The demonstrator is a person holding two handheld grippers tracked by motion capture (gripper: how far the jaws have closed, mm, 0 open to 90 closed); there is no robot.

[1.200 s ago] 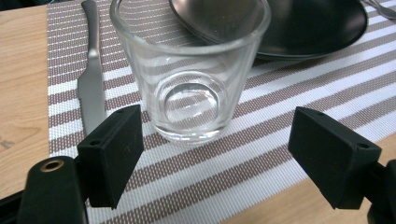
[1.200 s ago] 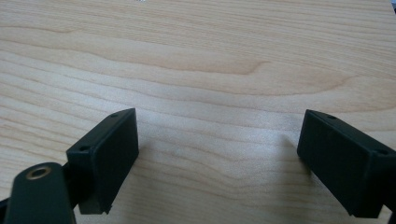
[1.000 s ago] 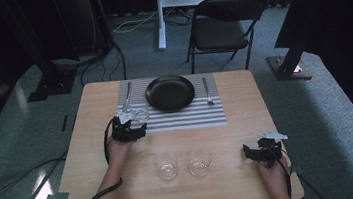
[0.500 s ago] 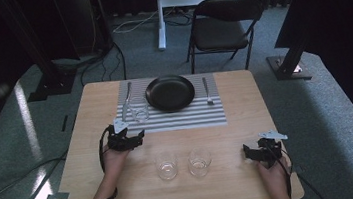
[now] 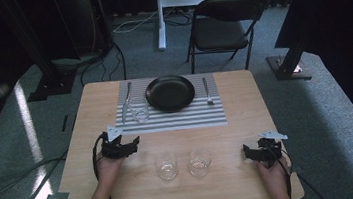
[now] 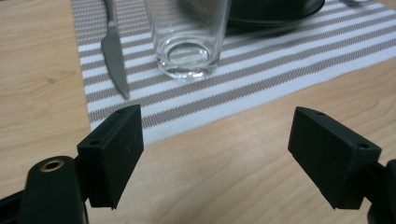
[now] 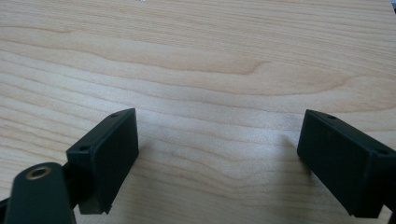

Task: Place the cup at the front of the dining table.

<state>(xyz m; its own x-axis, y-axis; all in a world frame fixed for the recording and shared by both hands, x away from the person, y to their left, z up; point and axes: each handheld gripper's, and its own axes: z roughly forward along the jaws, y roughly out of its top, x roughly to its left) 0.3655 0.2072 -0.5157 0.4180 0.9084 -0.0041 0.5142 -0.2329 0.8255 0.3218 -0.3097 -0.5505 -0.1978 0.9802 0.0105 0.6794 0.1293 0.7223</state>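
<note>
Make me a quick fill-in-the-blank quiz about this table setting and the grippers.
1. The black plate sits on a striped ___.
2. In the high view, the knife lies on the plate's ___ side.
3. ___ glasses stand on the bare wood near the person.
4. The left gripper has its jaws ___, with nothing between them.
Missing words: placemat; left; two; open.

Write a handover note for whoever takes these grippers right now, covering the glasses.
Left gripper: open, empty, just short of the placemat, facing the placed glass.
Right gripper: open, empty, low over the table at its near right.
Done: the placed glass stands upright on the placemat between knife and plate.
Left: two glasses stand side by side on bare wood between the grippers, probably next to move.
</note>
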